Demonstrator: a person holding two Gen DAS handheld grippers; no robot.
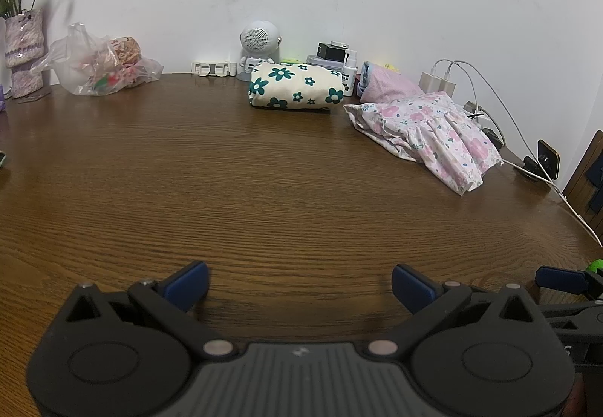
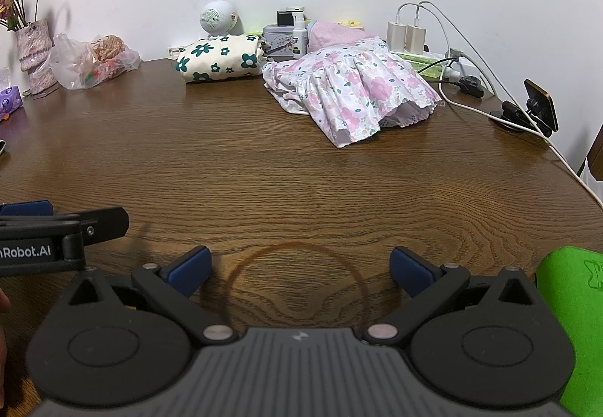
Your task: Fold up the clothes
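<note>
A crumpled white dress with pink flowers [image 1: 433, 130] [image 2: 354, 89] lies unfolded at the far right of the brown wooden table [image 1: 264, 172] [image 2: 245, 160]. A folded cream cloth with dark green flowers [image 1: 296, 87] [image 2: 220, 59] sits at the back, left of the dress. A pink garment [image 1: 388, 85] [image 2: 335, 32] lies behind the dress. My left gripper [image 1: 299, 283] is open and empty, low over the near table edge. My right gripper [image 2: 300, 272] is open and empty beside it, to its right. Both are far from the clothes.
Along the back wall stand a vase with dried flowers [image 1: 24, 51], a plastic bag [image 1: 94, 66], a white round speaker [image 1: 258, 43], a tin and bottles [image 2: 290, 36]. Chargers and cables [image 2: 410, 36] and a phone on a stand [image 2: 539, 108] are at right. A green object [image 2: 569, 322] lies near right.
</note>
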